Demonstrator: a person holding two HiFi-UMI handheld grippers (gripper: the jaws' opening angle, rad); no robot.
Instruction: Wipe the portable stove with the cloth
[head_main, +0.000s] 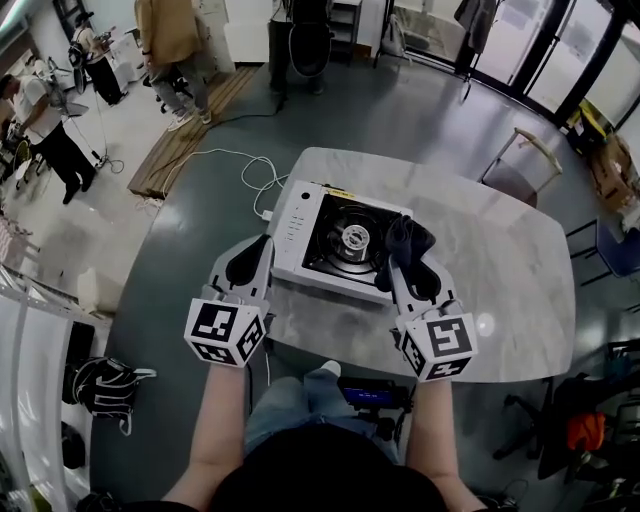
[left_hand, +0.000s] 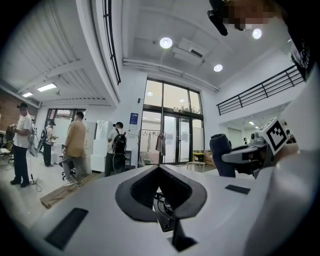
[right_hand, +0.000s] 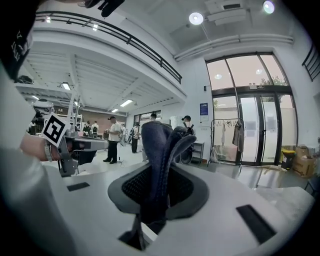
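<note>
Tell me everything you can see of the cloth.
The cloth is dark blue, with a fine knit-like weave, bunched into thick rounded folds. The right tool is shut on it, so the folds stand up past the jaws. In the head view it hangs over the right edge of the white portable stove; whether it touches the stove cannot be told.

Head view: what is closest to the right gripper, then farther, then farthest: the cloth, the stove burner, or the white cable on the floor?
1. Cloth: pinched in the right gripper, at the stove's right edge.
2. Burner: just left, mid-stove.
3. White cable: far left, on the floor beyond the table.
</note>
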